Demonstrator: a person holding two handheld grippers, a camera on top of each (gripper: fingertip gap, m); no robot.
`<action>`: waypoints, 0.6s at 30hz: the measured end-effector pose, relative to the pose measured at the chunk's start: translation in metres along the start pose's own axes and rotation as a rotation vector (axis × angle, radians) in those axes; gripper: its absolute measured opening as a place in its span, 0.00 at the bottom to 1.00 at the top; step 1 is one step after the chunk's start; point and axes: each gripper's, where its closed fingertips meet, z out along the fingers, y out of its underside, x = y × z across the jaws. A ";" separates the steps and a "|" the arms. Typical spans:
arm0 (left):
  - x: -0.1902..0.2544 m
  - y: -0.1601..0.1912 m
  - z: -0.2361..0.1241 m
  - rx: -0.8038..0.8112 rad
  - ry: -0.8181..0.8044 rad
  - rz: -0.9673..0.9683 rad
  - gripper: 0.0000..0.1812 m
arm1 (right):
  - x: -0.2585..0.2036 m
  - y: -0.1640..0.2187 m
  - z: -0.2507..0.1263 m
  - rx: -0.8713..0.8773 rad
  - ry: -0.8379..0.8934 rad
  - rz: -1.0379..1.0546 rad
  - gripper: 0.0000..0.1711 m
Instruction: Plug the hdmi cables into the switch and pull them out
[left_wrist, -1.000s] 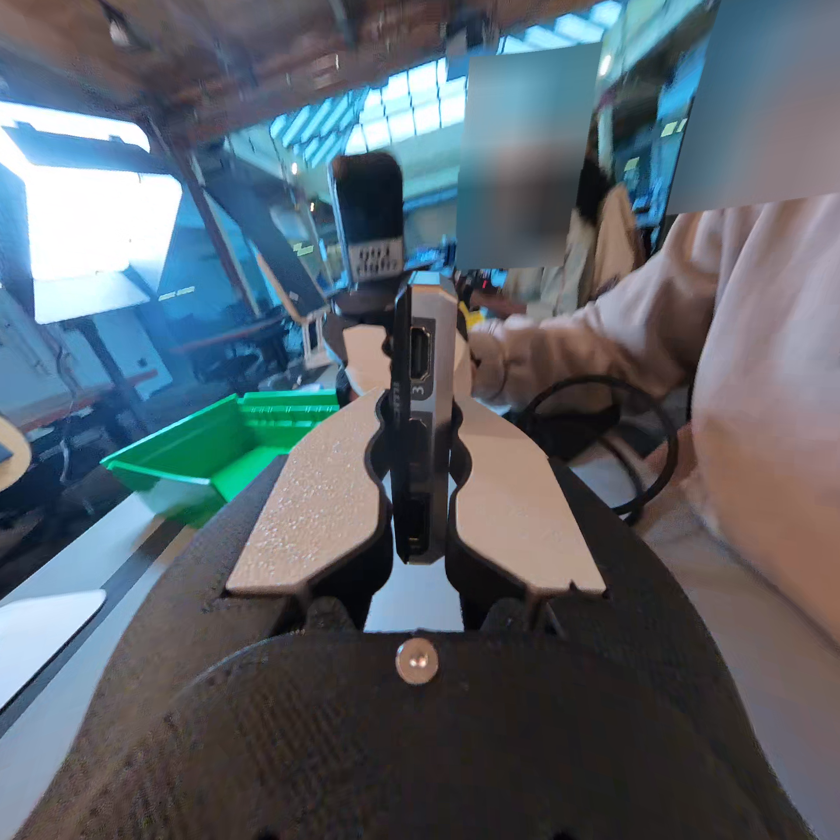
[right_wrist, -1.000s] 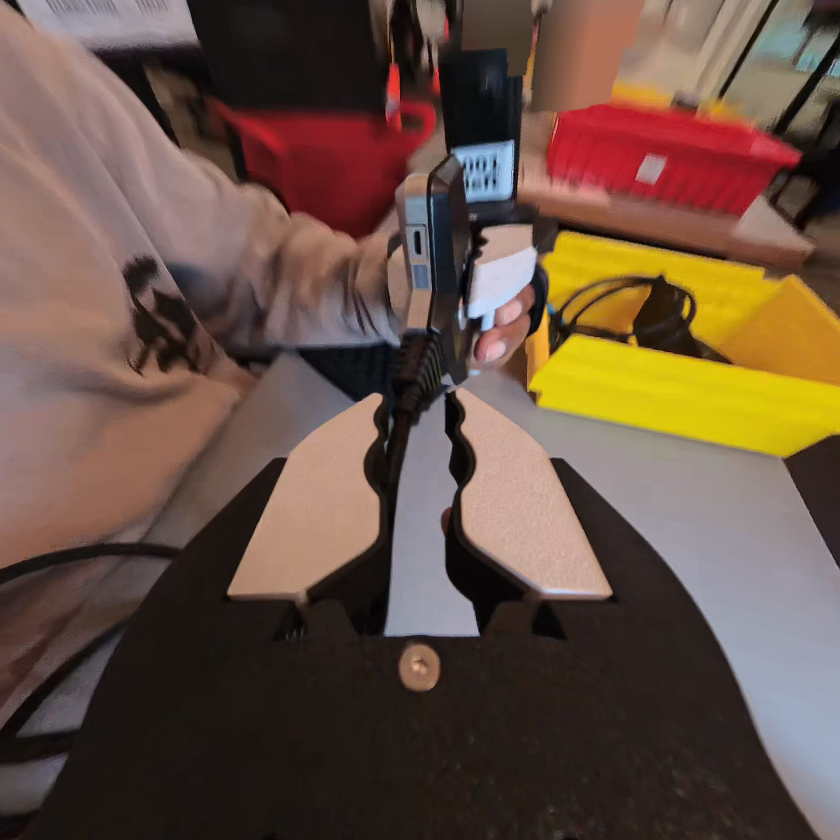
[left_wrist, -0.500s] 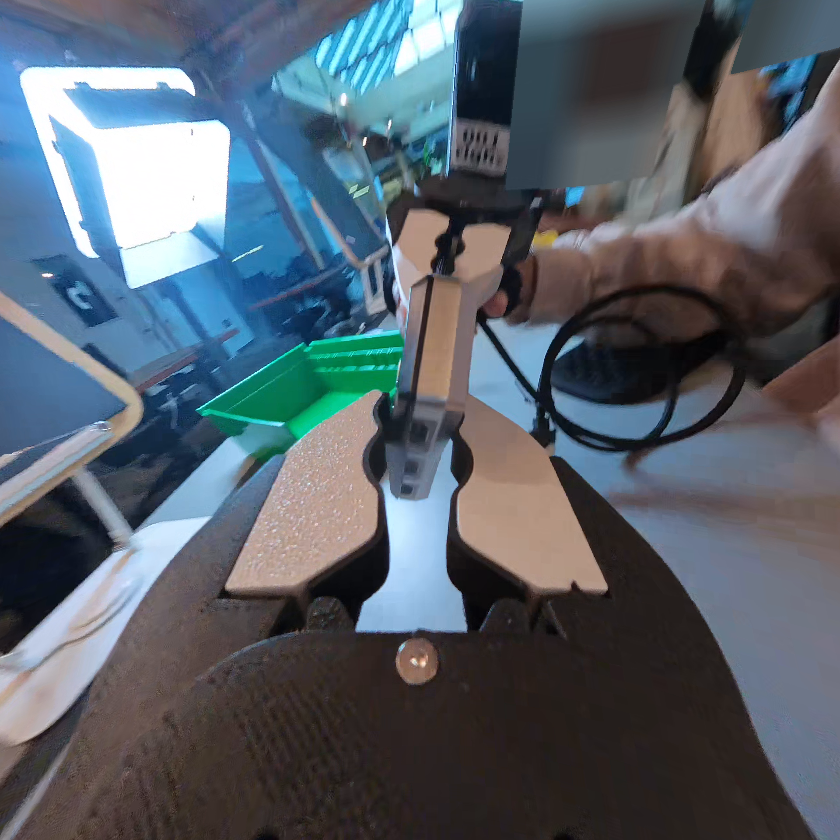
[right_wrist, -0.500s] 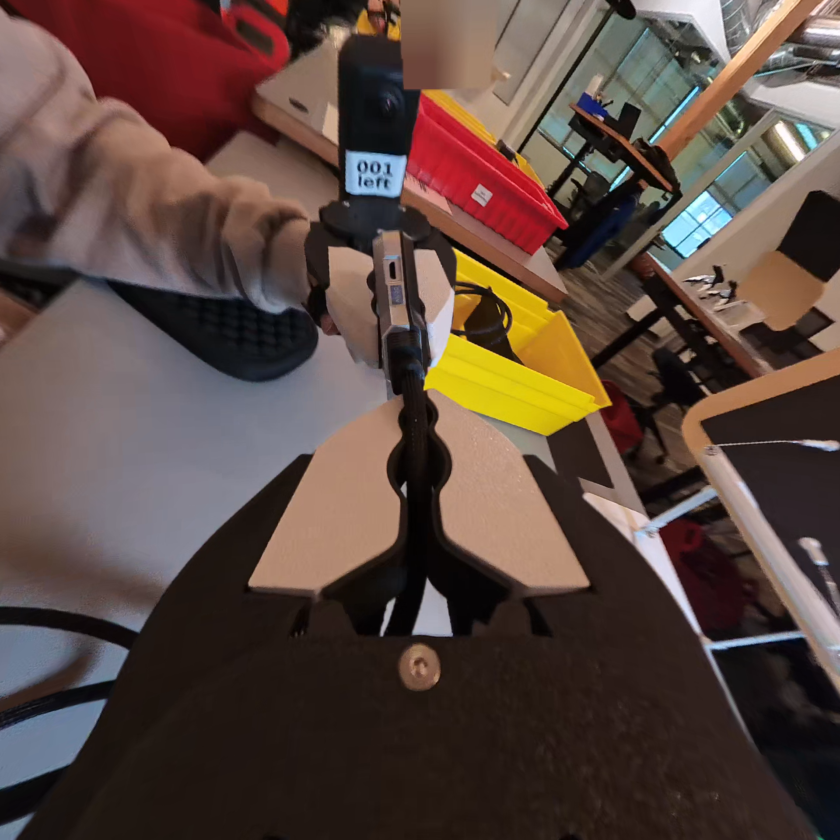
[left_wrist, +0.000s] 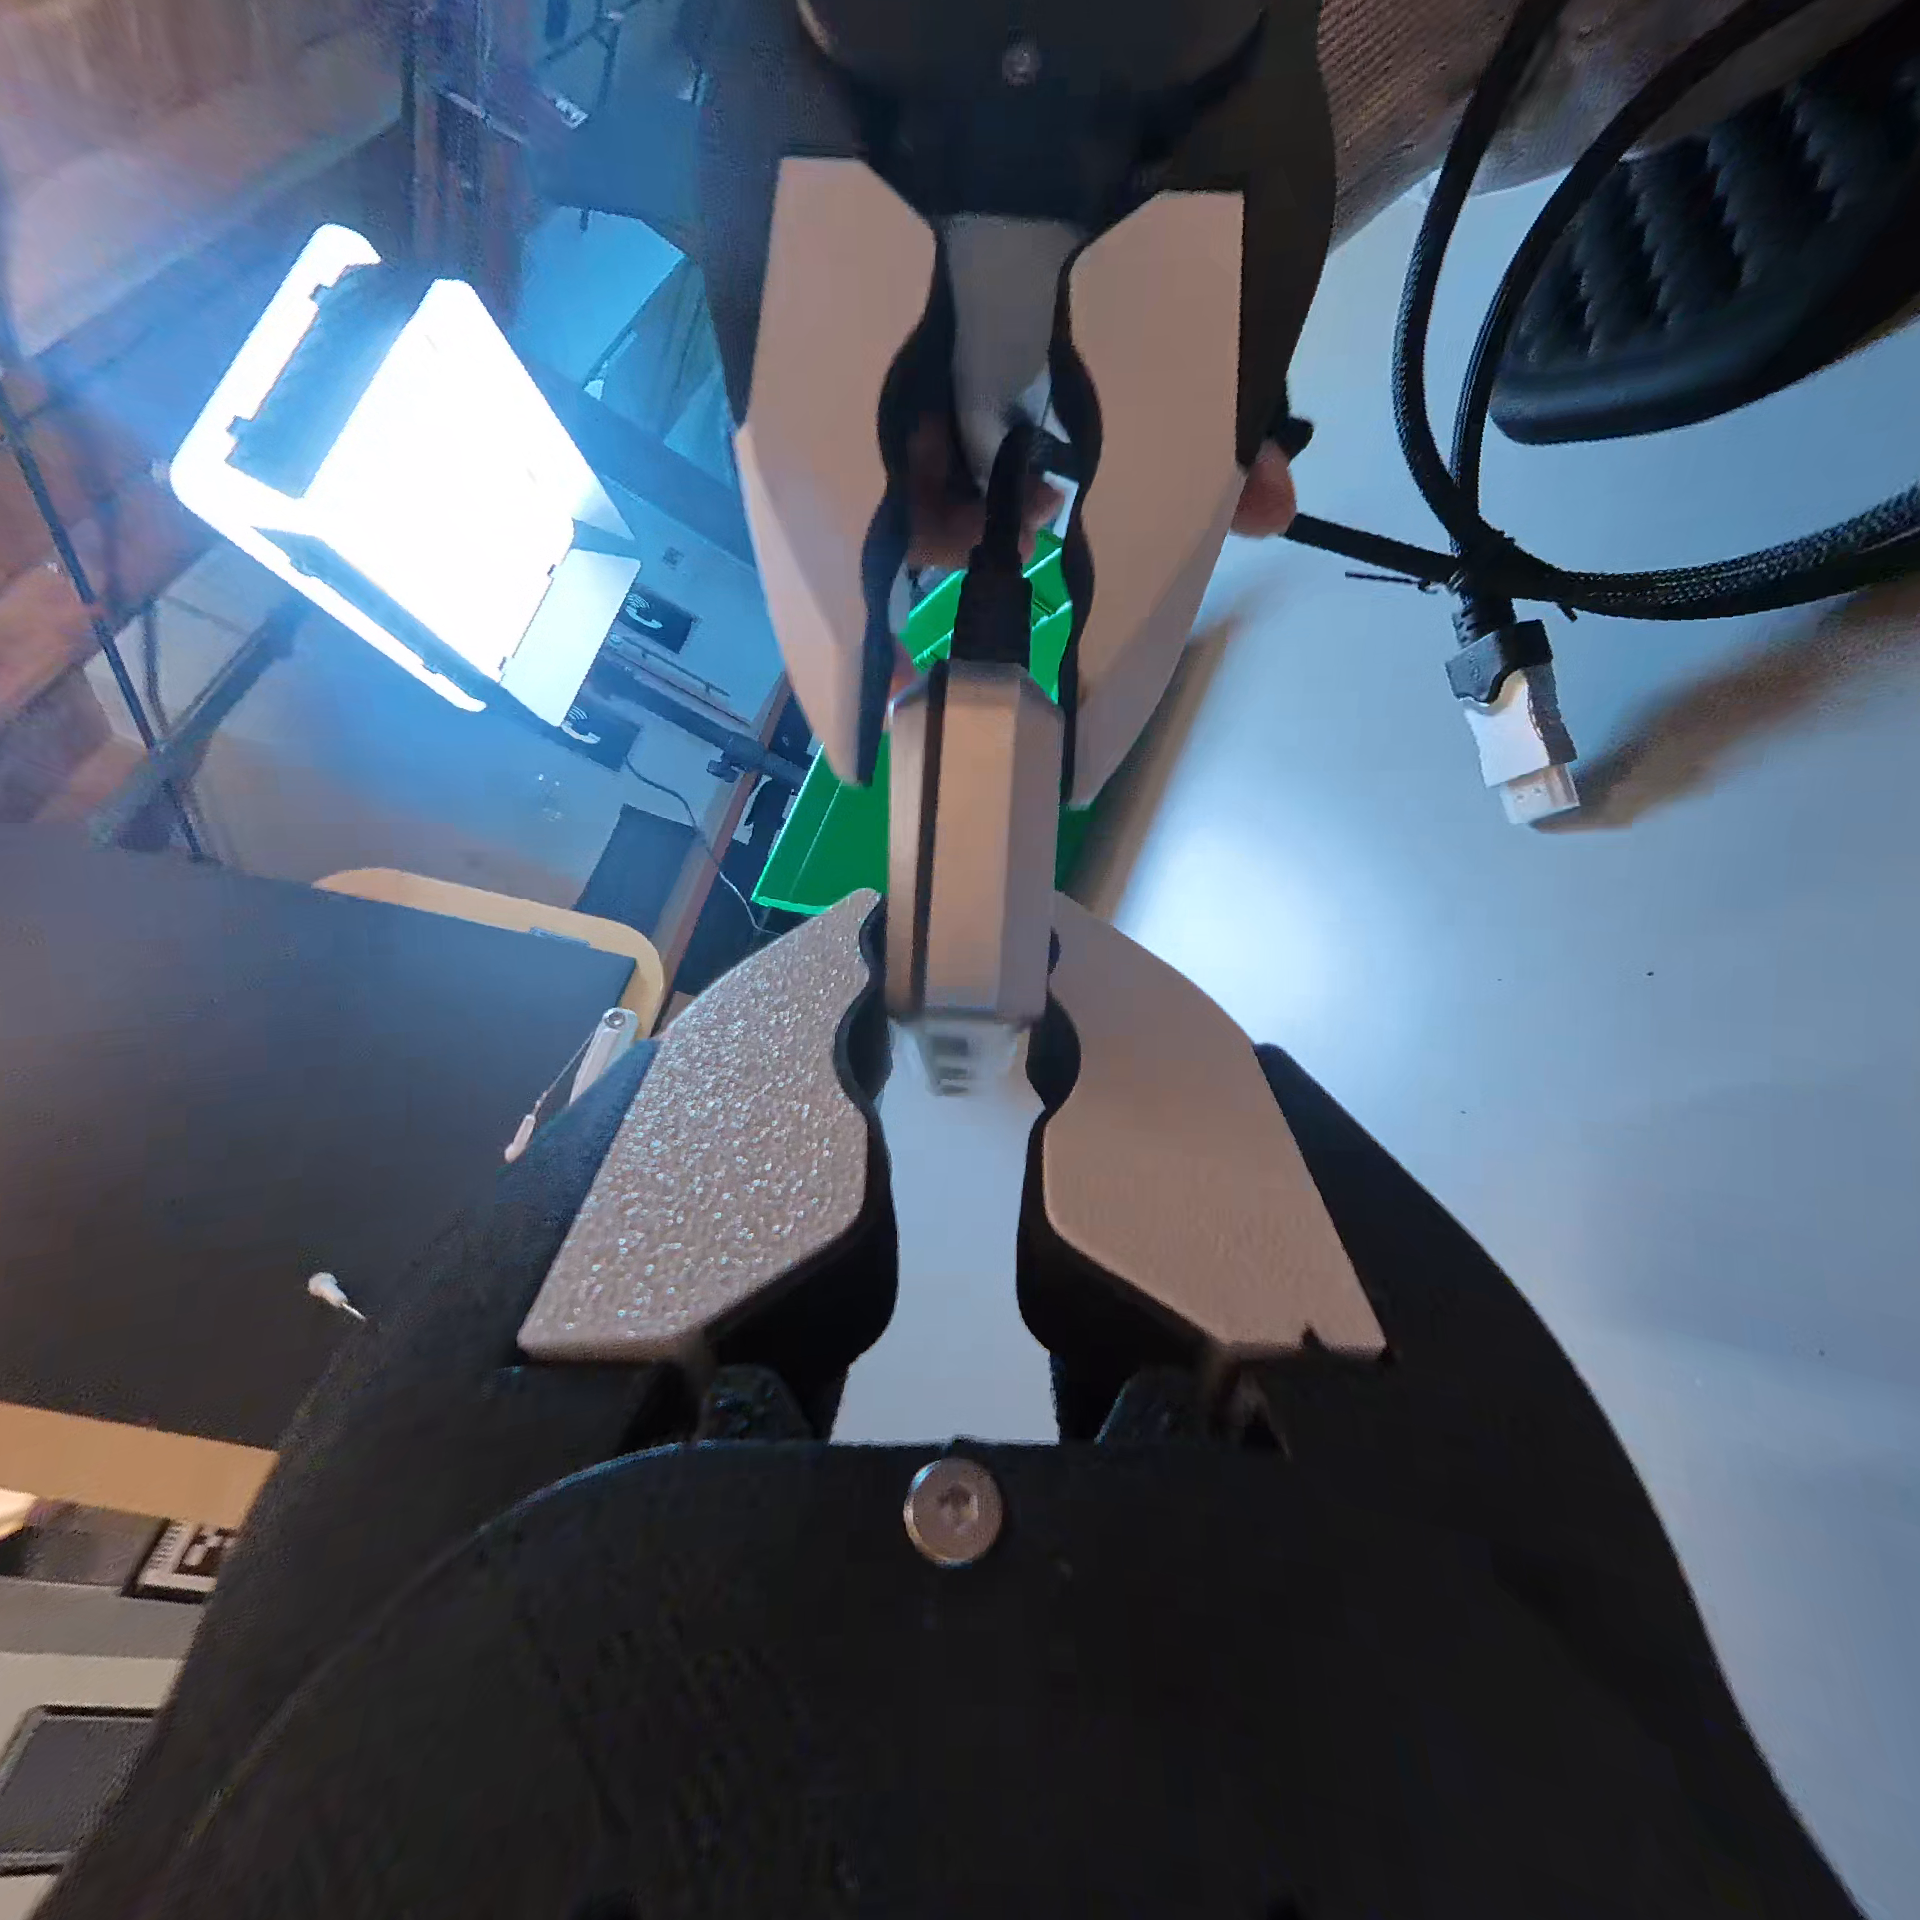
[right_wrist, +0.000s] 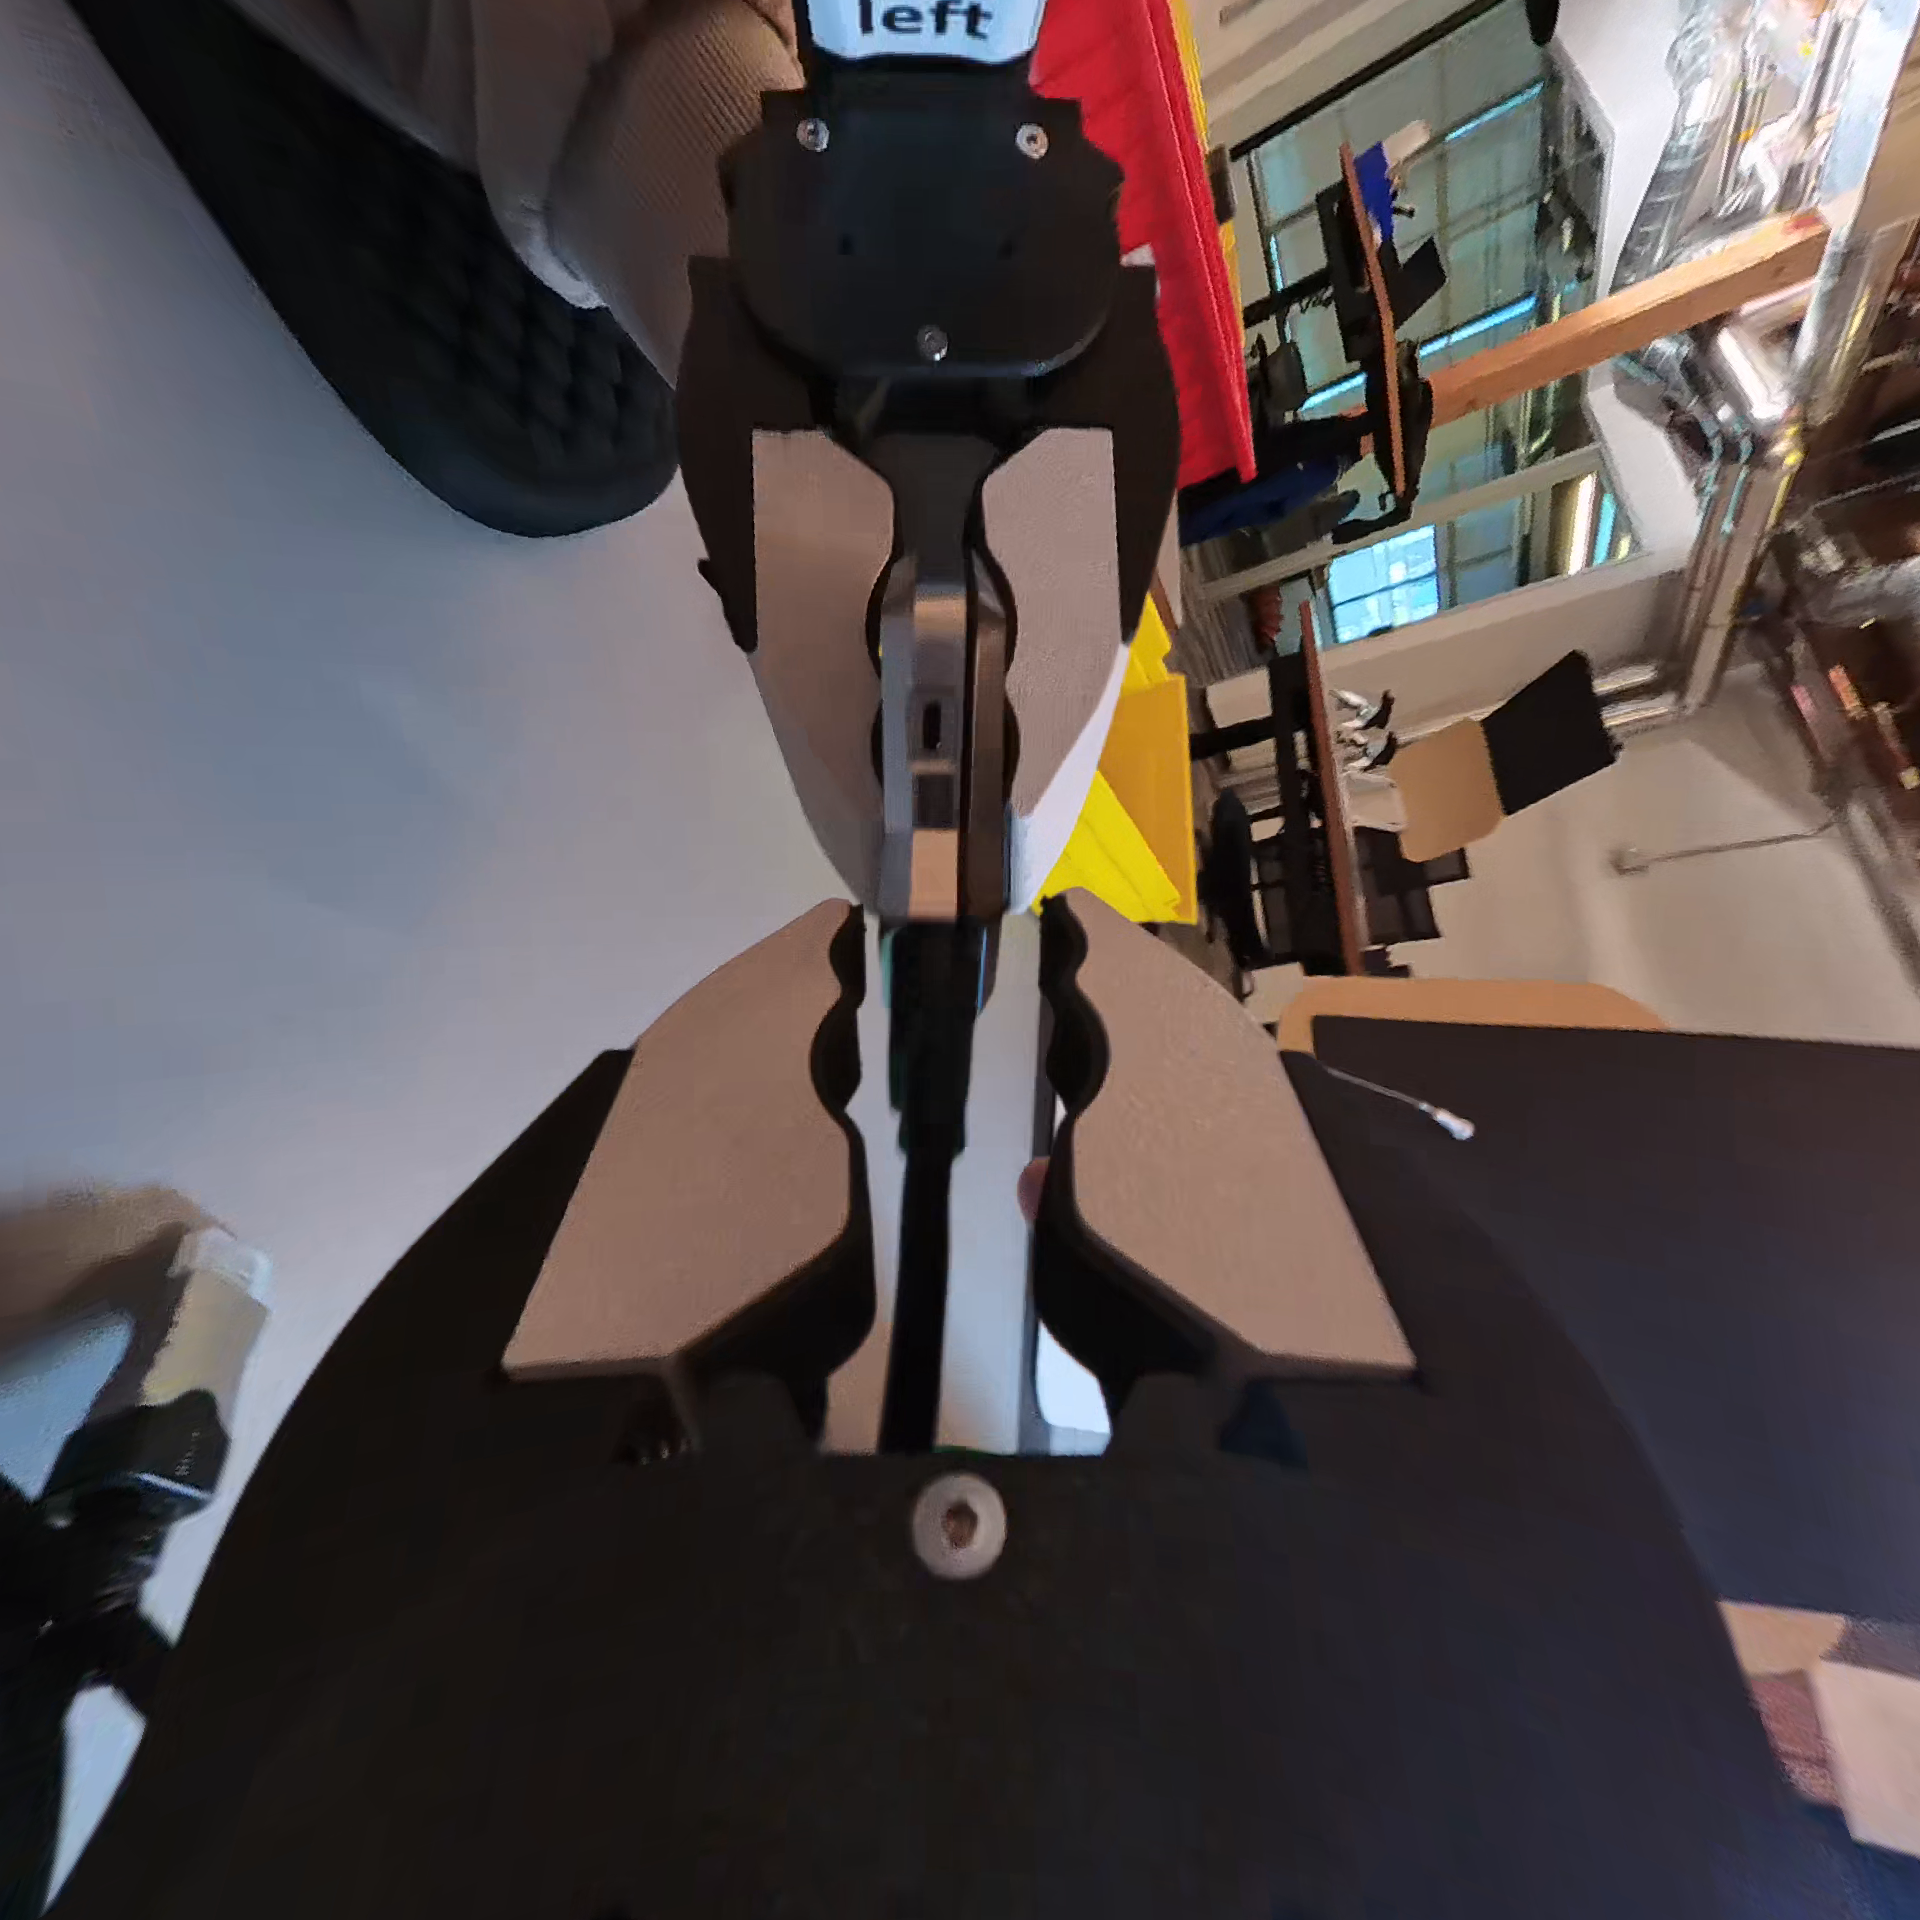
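My left gripper (left_wrist: 966, 914) is shut on the near end of a slim silver HDMI switch (left_wrist: 971, 821), held in the air above the white table (left_wrist: 1455, 1143). A black HDMI plug (left_wrist: 992, 608) sits in the switch's far end. My right gripper (right_wrist: 948, 925) faces the left one, with its fingers on either side of that plug (right_wrist: 930, 1039) and a gap on each side. It also shows in the left wrist view (left_wrist: 971, 779), as the left gripper (right_wrist: 940, 883) does in the right wrist view. The braided cable (left_wrist: 1444, 416) loops right, and its free silver connector (left_wrist: 1512, 732) hangs loose.
A green bin (left_wrist: 831, 831) lies behind the switch. A yellow bin (right_wrist: 1143, 790) and a red bin (right_wrist: 1174, 260) stand at the table's far side. A black ribbed pad (right_wrist: 416, 312) lies under a person's sleeve. A black board with a tan rim (right_wrist: 1610, 1247) stands beside the table. The tips of both grippers are at nearly the same place.
Both grippers have tilted down toward the table and drawn closer together. My right gripper was shut on the cable and now stands parted around the plug. My left still grips the switch.
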 end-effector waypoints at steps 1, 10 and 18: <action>0.004 -0.002 0.002 -0.008 0.004 0.027 0.13 | -0.002 -0.003 0.002 0.010 0.005 -0.021 0.19; 0.006 0.006 0.004 -0.121 -0.022 0.114 0.13 | -0.010 0.003 0.016 -0.028 0.056 -0.133 0.14; 0.004 0.009 -0.002 -0.031 0.014 -0.046 0.15 | -0.004 -0.011 0.008 0.158 -0.013 0.149 0.13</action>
